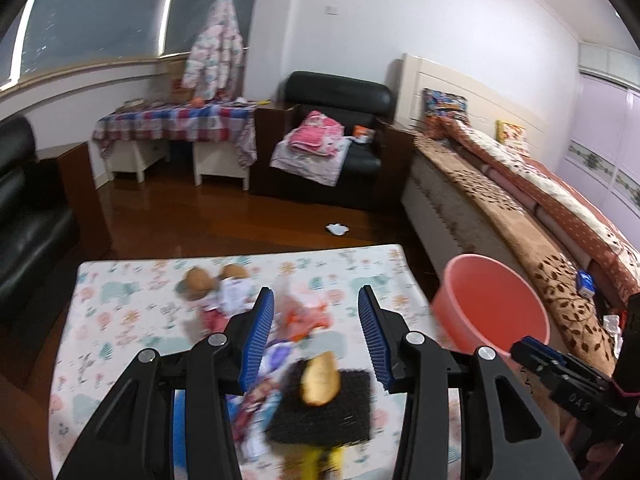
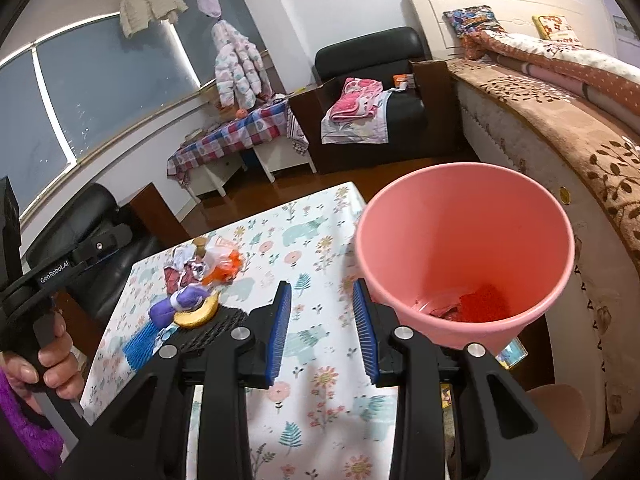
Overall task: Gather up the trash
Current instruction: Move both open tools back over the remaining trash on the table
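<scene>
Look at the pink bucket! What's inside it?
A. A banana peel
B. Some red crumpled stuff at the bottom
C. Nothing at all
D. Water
B: the right wrist view looks into the pink bucket, and red crumpled scraps lie at its bottom.

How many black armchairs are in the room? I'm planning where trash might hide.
2: one armchair against the far wall holding folded pink laundry, another left of the table. Others may be out of view.
</scene>
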Demonstrator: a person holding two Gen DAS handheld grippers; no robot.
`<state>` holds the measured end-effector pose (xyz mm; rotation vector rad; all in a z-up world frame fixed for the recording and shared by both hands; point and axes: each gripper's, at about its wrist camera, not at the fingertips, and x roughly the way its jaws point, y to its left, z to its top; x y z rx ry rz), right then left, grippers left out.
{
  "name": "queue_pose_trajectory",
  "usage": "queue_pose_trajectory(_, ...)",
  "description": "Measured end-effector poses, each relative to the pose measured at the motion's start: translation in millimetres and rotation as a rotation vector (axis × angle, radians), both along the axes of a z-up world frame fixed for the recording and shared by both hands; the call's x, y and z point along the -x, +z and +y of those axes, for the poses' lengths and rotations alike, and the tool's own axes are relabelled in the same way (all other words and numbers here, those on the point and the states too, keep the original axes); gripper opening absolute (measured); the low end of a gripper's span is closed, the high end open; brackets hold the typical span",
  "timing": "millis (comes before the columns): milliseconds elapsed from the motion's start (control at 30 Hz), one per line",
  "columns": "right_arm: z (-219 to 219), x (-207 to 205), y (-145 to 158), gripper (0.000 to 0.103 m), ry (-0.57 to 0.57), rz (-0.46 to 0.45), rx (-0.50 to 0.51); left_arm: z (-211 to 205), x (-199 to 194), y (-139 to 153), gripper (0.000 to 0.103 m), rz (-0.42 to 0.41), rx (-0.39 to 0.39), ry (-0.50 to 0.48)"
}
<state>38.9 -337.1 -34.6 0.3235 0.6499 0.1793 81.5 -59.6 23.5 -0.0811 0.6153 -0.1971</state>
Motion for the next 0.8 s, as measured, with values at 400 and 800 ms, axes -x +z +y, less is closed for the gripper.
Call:
queue_pose_trajectory(400,32.3,-6.2,-4.4,0.032,0.062,0.026,0.044,69.7,14.9,-27.4,0.043,0.071,-0.022,0.125)
queue_pose_trajectory(800,52.7,-9.9,-12.1,0.032,0.109,0.061,0.068,93.6,21.2,-55.4,0.043,0.154,-0.032,0.146)
